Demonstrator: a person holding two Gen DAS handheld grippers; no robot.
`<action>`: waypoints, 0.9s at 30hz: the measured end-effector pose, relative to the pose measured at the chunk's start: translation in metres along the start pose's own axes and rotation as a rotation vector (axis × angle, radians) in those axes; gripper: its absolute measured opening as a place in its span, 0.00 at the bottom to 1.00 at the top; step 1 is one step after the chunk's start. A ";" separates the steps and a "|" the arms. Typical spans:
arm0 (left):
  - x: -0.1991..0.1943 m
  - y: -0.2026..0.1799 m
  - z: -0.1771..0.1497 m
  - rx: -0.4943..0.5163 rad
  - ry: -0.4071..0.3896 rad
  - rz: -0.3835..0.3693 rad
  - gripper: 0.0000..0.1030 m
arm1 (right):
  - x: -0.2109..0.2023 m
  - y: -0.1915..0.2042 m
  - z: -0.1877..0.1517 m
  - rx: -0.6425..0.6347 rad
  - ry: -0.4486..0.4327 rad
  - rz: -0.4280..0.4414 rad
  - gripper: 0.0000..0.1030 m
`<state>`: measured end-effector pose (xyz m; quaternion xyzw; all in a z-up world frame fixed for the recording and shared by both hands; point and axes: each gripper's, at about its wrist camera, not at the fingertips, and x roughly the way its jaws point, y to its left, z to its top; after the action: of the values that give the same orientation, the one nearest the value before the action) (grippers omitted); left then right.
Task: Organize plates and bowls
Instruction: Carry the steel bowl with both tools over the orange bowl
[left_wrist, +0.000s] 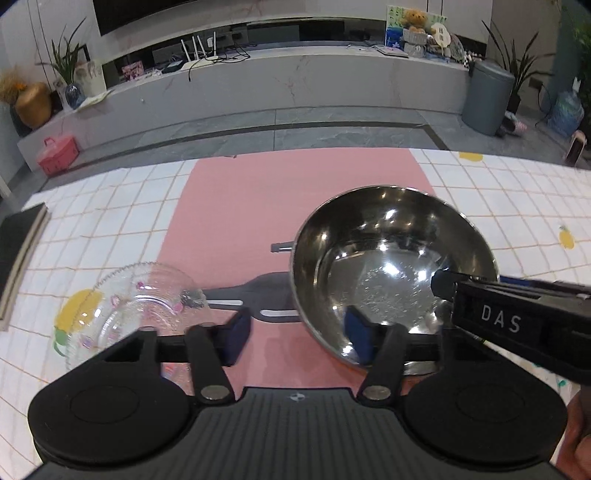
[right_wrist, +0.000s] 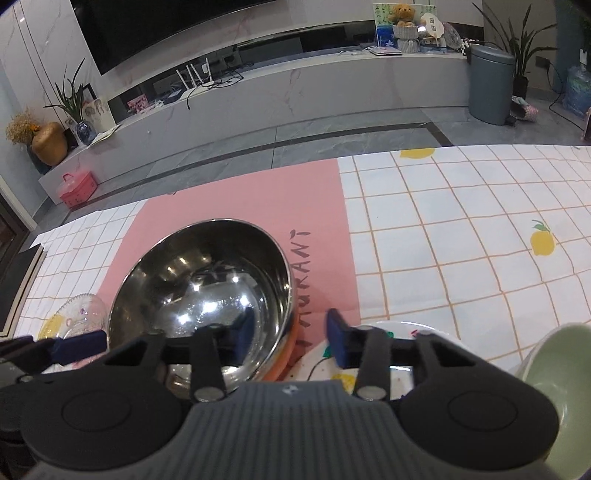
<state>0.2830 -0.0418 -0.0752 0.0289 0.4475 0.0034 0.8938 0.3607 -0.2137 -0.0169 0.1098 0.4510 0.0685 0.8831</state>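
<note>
A steel bowl (left_wrist: 388, 266) (right_wrist: 199, 280) stands on the pink mat (left_wrist: 258, 206), over something orange (right_wrist: 284, 363). My left gripper (left_wrist: 297, 339) straddles the bowl's left wall, one blue pad inside and one outside; mat shows in the gap. My right gripper (right_wrist: 291, 341) straddles the right wall the same way, with mat showing between the outer pad and the rim. Neither gripper's pads clamp the wall. In the left wrist view, a finger (left_wrist: 443, 288) of the right gripper reaches over the rim. A clear glass dish (left_wrist: 140, 306) (right_wrist: 77, 314) with a floral print lies left of the bowl.
A white patterned plate (right_wrist: 373, 373) lies under the right gripper, and a pale green bowl (right_wrist: 554, 380) sits at the near right. A checked cloth (right_wrist: 461, 240) covers the table. A dark flat slab (left_wrist: 18, 251) lies at the table's left edge.
</note>
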 end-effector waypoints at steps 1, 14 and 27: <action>0.000 0.001 0.001 -0.008 0.003 -0.007 0.42 | 0.000 0.000 -0.001 0.000 -0.003 0.009 0.21; -0.024 -0.001 0.000 -0.039 0.002 0.016 0.17 | -0.032 0.014 0.001 -0.043 -0.047 0.022 0.14; -0.120 0.008 0.014 -0.073 -0.098 0.023 0.13 | -0.136 0.037 0.004 -0.036 -0.150 0.024 0.14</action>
<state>0.2224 -0.0382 0.0298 0.0016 0.4026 0.0283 0.9149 0.2842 -0.2082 0.1010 0.1040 0.3809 0.0790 0.9153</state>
